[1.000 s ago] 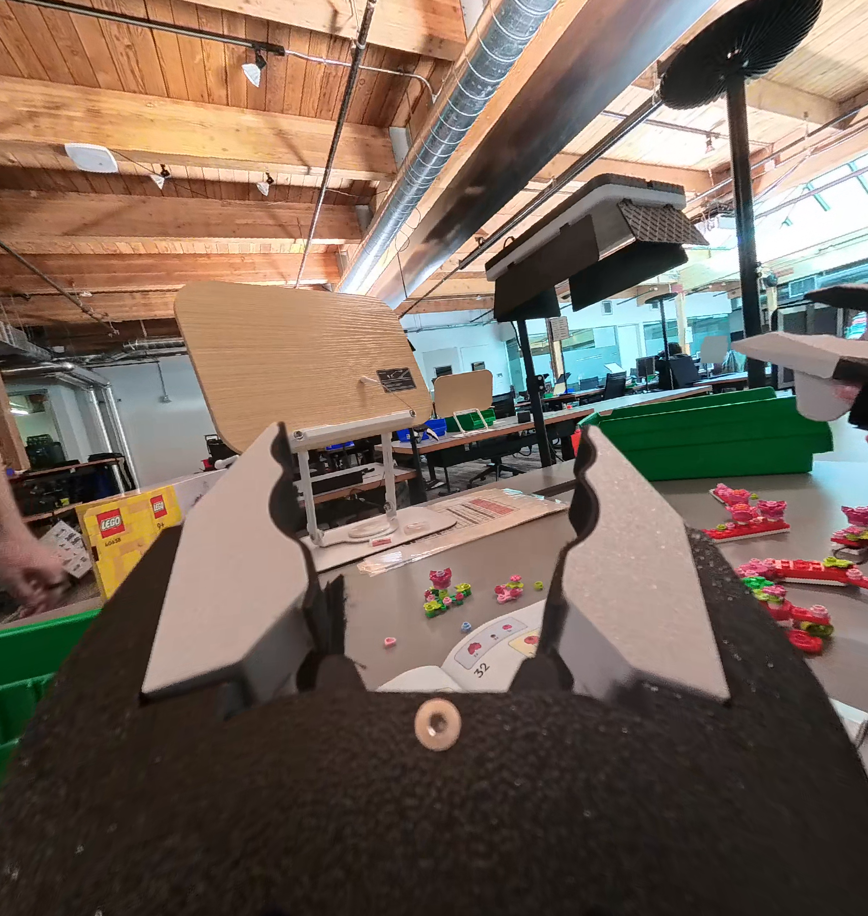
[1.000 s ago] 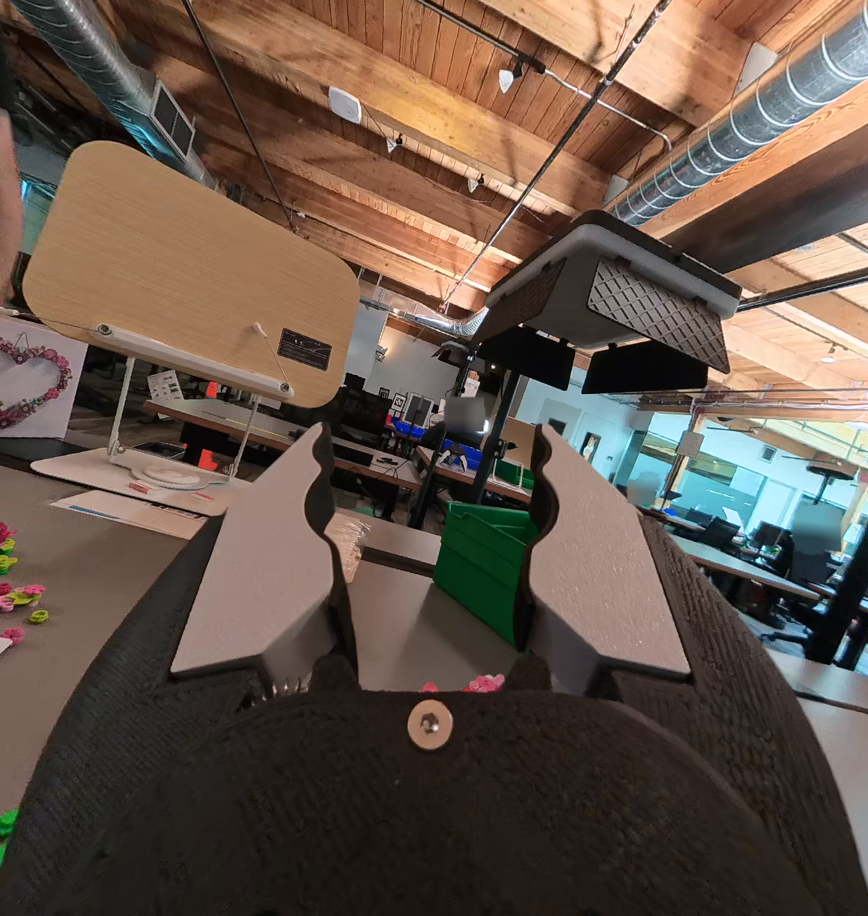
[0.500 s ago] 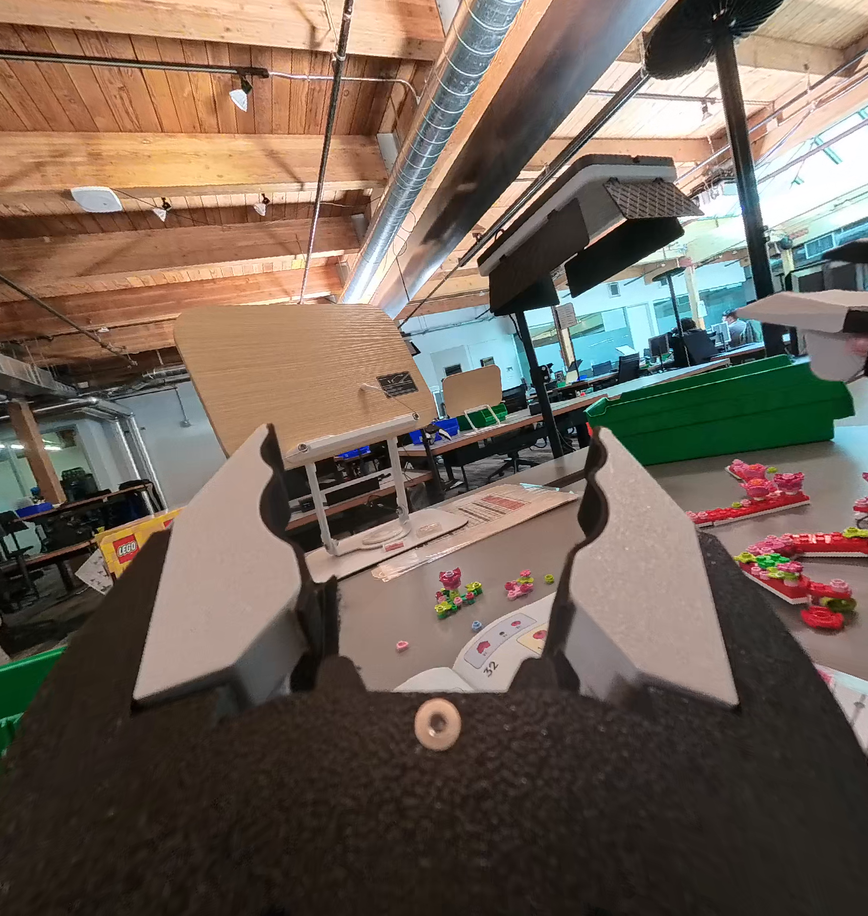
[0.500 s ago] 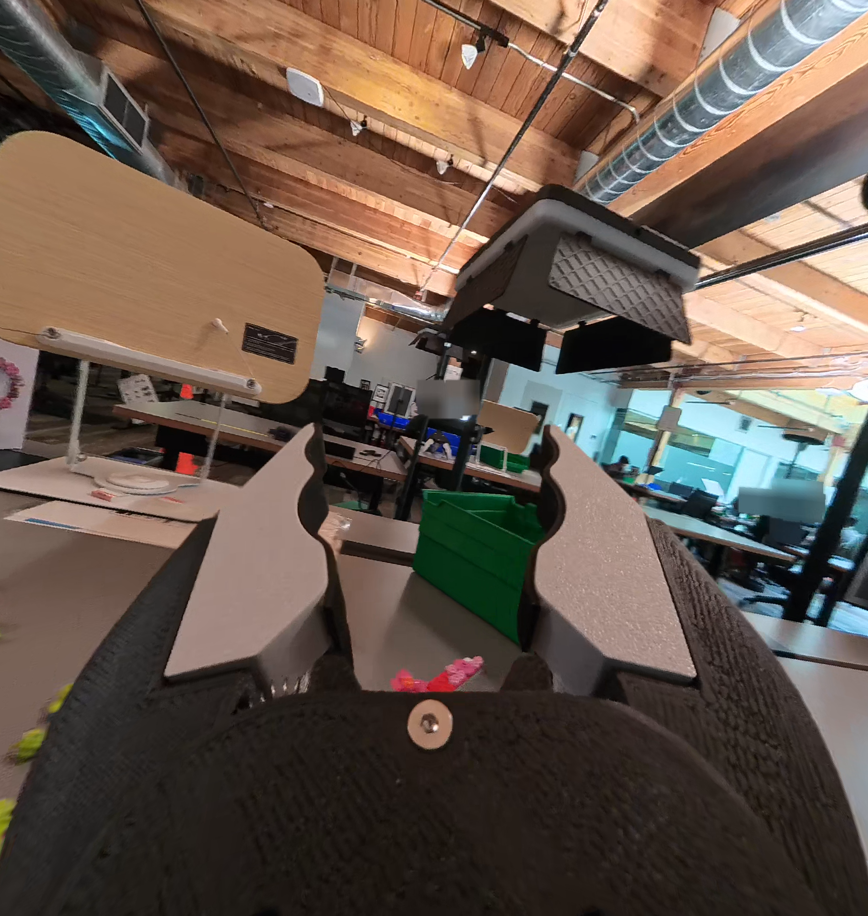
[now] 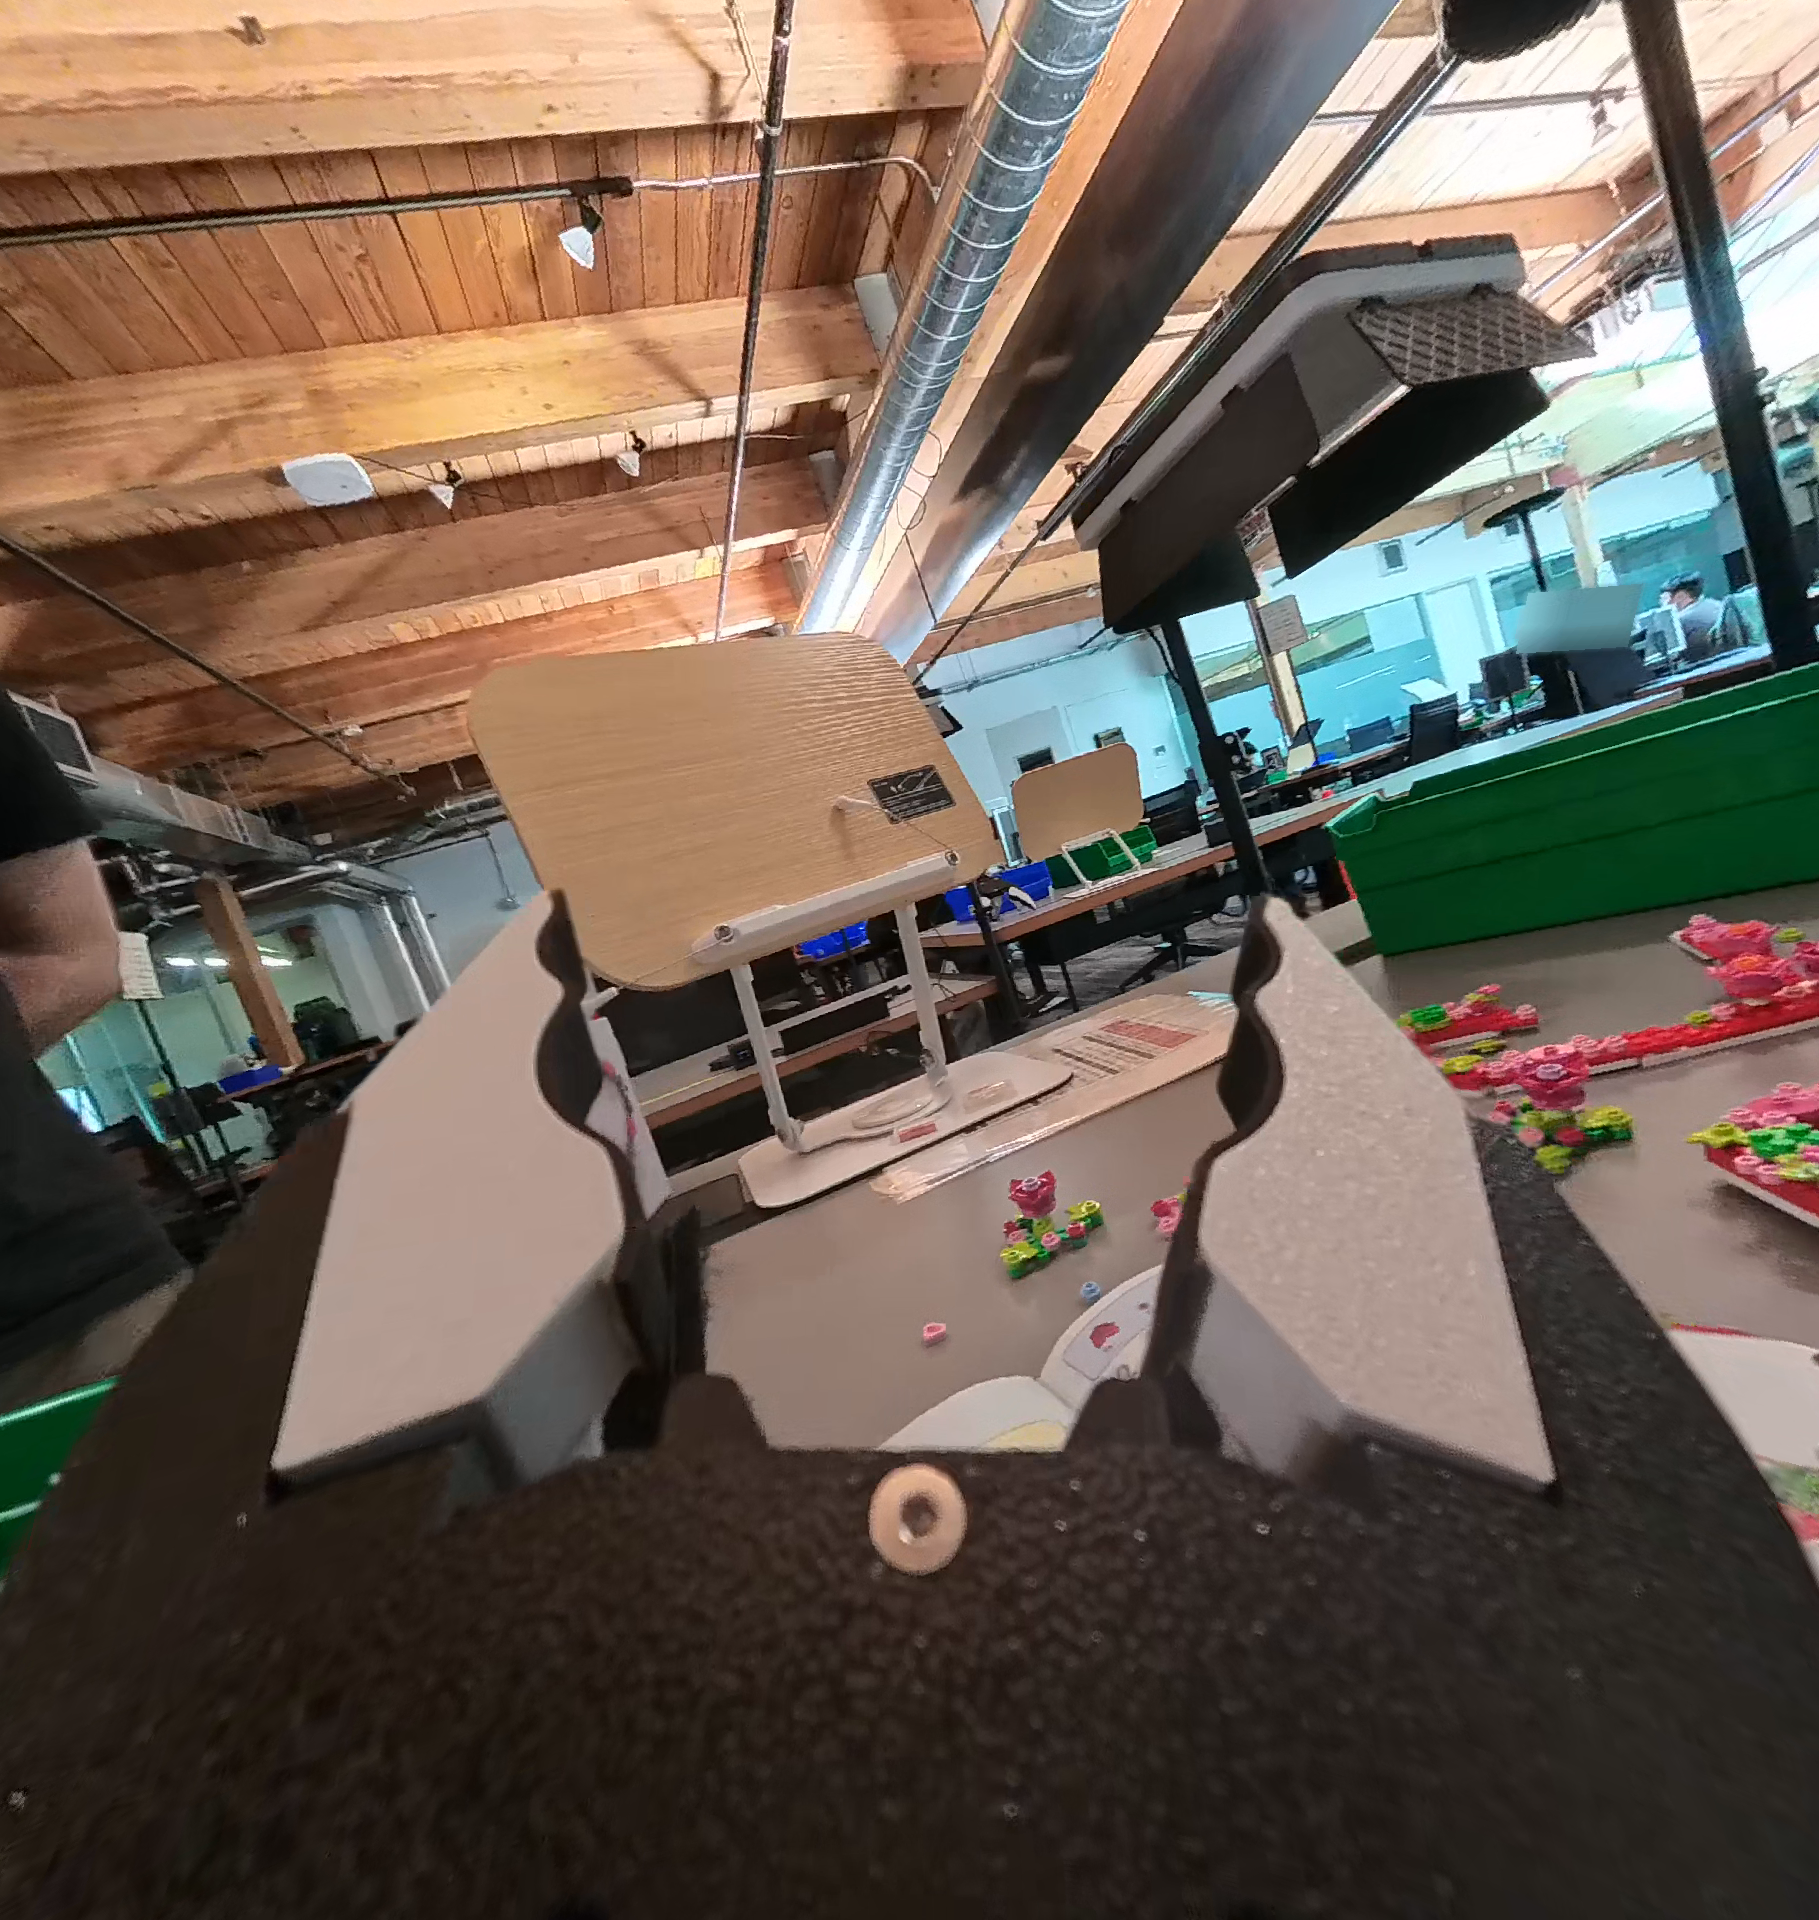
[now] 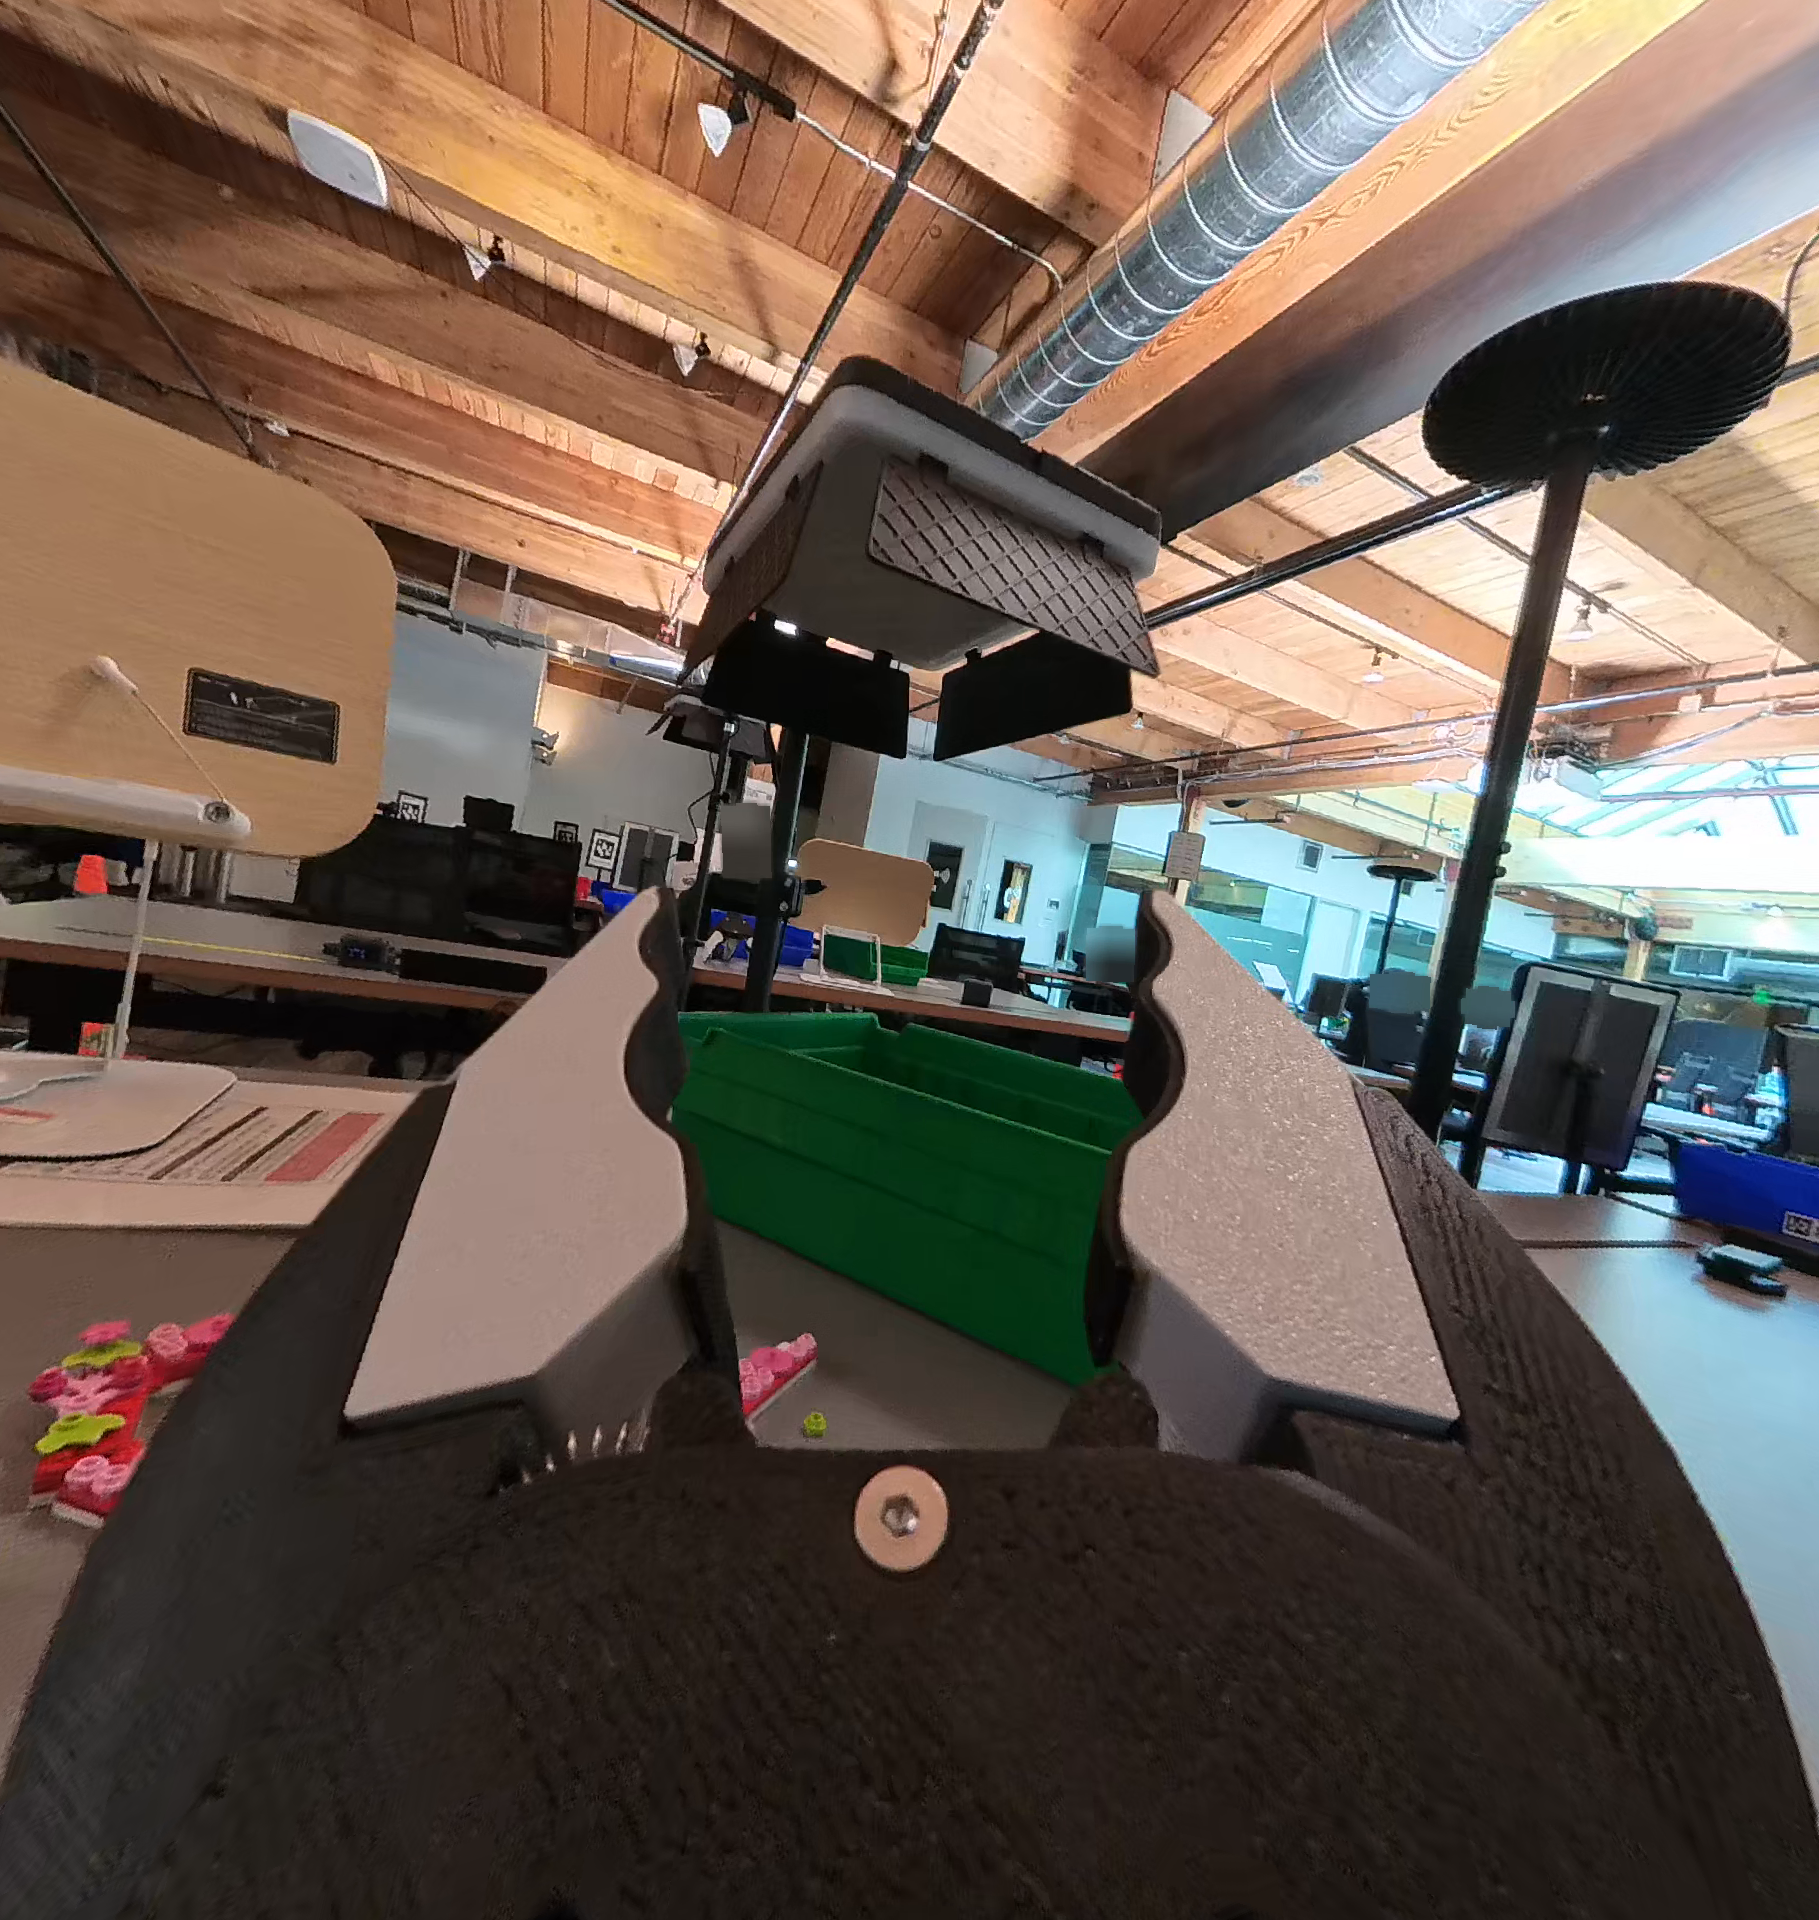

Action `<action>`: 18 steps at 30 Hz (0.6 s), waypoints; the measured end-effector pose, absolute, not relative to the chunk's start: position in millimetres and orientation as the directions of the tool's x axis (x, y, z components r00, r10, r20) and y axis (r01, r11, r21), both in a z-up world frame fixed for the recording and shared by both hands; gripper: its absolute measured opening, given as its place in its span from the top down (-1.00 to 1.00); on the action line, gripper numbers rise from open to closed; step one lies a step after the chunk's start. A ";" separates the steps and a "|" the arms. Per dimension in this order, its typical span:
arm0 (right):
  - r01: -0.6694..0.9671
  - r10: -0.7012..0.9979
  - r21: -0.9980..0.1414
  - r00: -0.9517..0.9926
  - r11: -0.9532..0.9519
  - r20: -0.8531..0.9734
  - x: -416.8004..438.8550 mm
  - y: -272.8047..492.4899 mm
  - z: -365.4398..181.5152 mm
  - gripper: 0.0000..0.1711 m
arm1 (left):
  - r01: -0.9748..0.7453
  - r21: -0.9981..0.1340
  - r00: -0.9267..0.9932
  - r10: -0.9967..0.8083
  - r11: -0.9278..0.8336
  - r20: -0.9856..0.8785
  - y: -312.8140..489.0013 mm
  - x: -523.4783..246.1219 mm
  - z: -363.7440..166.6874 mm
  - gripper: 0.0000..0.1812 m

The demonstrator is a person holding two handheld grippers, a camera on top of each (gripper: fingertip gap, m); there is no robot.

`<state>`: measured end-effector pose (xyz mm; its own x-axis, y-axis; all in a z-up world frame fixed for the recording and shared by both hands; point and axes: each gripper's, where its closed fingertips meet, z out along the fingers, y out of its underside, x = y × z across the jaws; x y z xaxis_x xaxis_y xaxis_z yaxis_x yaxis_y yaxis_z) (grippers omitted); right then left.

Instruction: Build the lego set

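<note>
An open-plan office workspace — rows of desks [image 6: 261,956], office chairs [image 5: 1435,727], exposed timber ceiling [image 5: 365,364].

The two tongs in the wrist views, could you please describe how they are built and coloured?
Both look alike. The left tongs and the right tongs each have two light grey, grainy fingers with wavy black inner edges, set in a rough, textured black body. A single silver screw sits at the centre of each body. No cables or markings show.
</note>
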<state>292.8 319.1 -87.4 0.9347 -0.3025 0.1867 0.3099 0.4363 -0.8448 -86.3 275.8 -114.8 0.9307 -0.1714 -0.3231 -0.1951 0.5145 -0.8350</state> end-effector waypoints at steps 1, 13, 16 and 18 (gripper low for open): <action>0.311 -0.302 -0.848 0.934 0.430 0.189 293.1 320.0 -89.8 0.00 | -0.208 -0.831 0.929 -0.162 0.516 -0.333 275.3 -86.5 -114.6 -0.34; 0.342 -0.385 -0.862 0.903 0.374 0.191 331.1 321.3 -99.0 0.02 | -0.258 -0.793 0.890 -0.183 0.552 -0.416 269.4 -65.2 -114.6 -0.34; 0.367 -0.423 -0.867 0.882 0.339 0.208 358.4 325.9 -105.9 0.02 | -0.262 -0.788 0.888 -0.180 0.557 -0.422 268.2 -65.9 -113.7 -0.34; 0.361 -0.438 -0.873 0.877 0.327 0.199 381.1 331.6 -109.8 0.02 | -0.260 -0.791 0.892 -0.177 0.553 -0.417 269.4 -68.6 -113.3 -0.34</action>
<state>381.1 331.6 -109.8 0.8769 -0.4376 0.1990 0.3614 0.3271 -0.8732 -68.6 269.4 -113.3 0.8917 -0.1769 -0.4167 -0.2601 0.5533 -0.7913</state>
